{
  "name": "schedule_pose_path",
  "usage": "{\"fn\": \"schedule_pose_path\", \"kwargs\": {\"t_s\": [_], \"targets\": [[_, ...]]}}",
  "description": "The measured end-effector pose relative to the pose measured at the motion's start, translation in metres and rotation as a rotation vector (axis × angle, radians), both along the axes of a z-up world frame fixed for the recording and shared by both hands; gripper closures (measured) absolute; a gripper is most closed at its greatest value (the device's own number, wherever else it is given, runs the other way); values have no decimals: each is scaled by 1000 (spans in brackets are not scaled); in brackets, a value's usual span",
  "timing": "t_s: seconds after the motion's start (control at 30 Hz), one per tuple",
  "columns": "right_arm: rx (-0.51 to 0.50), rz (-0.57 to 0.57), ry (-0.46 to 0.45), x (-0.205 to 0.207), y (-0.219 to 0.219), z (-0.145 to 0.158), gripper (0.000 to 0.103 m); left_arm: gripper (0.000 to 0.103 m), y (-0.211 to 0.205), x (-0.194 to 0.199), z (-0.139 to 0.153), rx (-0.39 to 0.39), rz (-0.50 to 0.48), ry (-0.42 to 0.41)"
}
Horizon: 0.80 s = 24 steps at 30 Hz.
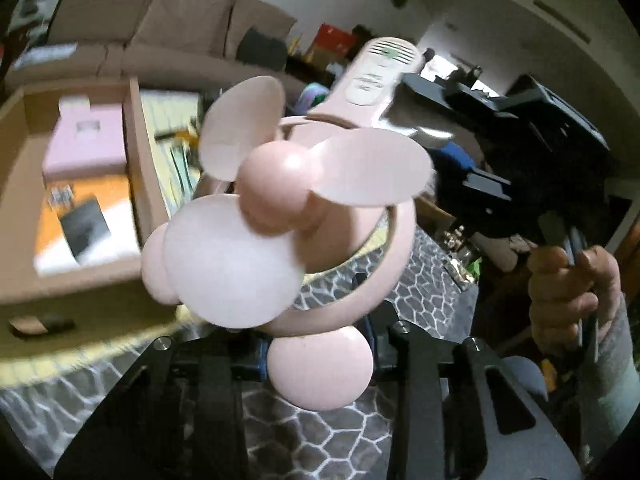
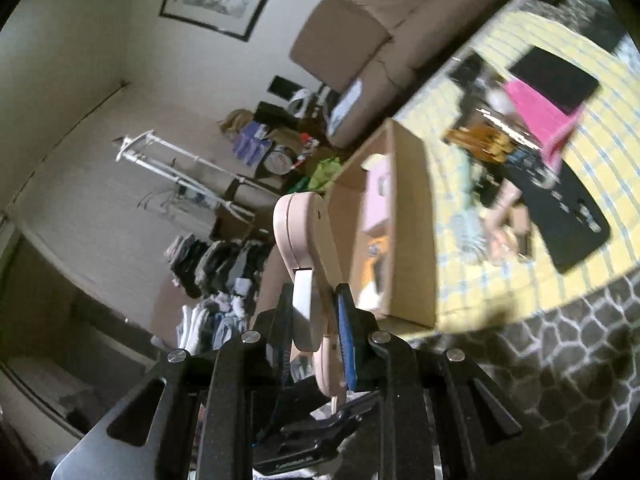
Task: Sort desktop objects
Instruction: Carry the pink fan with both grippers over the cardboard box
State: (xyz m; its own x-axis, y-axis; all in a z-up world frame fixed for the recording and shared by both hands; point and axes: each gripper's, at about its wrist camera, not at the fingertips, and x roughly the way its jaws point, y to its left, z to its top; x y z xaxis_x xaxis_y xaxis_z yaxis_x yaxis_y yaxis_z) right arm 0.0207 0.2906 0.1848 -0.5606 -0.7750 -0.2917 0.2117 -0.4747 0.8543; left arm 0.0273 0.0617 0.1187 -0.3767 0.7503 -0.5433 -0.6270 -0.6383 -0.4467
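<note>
A pink handheld fan (image 1: 288, 208) fills the left wrist view, held in the air. My left gripper (image 1: 316, 344) is shut on its ring guard near a round pink ear. The right gripper (image 1: 404, 108) shows in that view shut on the fan's handle, with the person's hand (image 1: 568, 296) behind it. In the right wrist view my right gripper (image 2: 316, 320) is shut on the fan handle (image 2: 304, 232), which points away from the camera. An open cardboard box (image 1: 132, 152) holds a pink box (image 1: 84, 140); it also shows in the right wrist view (image 2: 412, 216).
The yellow checked tablecloth (image 2: 520, 280) carries a black keyboard-like slab (image 2: 576, 216), a magenta folder (image 2: 540, 112), a dark tablet (image 2: 556, 80) and small clutter. A grey hexagon-pattern rug (image 1: 424, 280) lies below. A beige sofa (image 1: 160, 32) stands behind.
</note>
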Motion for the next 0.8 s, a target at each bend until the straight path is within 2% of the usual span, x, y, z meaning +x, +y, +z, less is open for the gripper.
{"fn": "schedule_pose_path", "kwargs": {"t_s": [0.2,0.37,0.5,0.6,0.7,0.8], "targets": [[-2,54,46,-51,-40,32,84,72,-36,-38,38,-44,55,48],[-25,95,41,-136,-76,31,85,72,-57,-102,47,-117,106,57],[-41,132,25,-202,-96,13,85,72,-73,-154,36,-164,142,19],[-33,152,-8,-253,-109,-11,85,74,-76,-190,21,-194,156,-31],[-14,164,-54,-287,-115,-37,85,74,-71,-219,0,-209,159,-105],[-6,170,-138,-320,-117,-71,85,74,-68,-242,-21,-202,164,-204]]}}
